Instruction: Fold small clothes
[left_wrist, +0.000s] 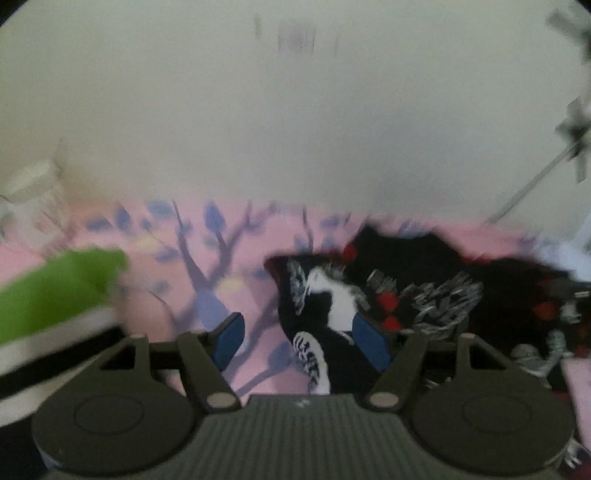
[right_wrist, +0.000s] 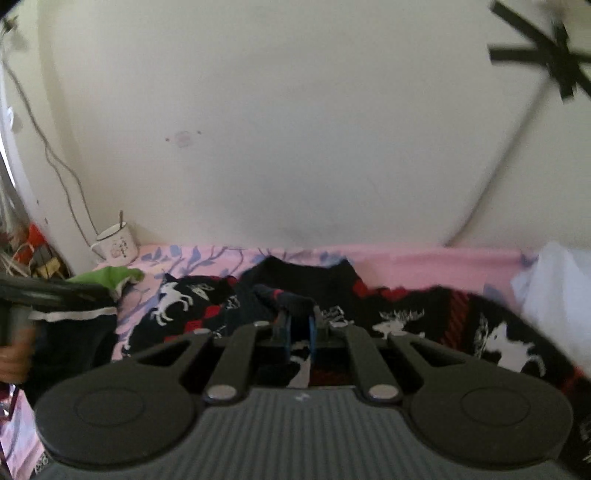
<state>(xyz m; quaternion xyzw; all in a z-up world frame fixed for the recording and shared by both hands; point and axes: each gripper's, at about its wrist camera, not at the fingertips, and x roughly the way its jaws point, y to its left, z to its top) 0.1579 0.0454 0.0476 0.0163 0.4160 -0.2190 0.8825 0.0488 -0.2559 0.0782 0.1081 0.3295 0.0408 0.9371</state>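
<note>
Two grippers we list: the left gripper (left_wrist: 303, 341) has its jaws apart above the black patterned sweater (left_wrist: 424, 295), gripping nothing. The right gripper (right_wrist: 299, 328) is clamped on a dark fold of that sweater, which lies spread on the pink floral sheet (left_wrist: 221, 258). We also note a green garment (right_wrist: 110, 277) at the sheet's left.

- The right gripper (right_wrist: 299, 328) is pinching a dark fold of the sweater (right_wrist: 406, 317), blue pads closed on it.
- The sweater is lying spread over a pink sheet (right_wrist: 424, 269), from 9 to 3 o'clock.
- A green cloth (right_wrist: 110, 275) is sitting at 9 o'clock, below a mug (right_wrist: 116, 245).
- A white cloth (right_wrist: 550, 295) is lying at 3 o'clock.
</note>
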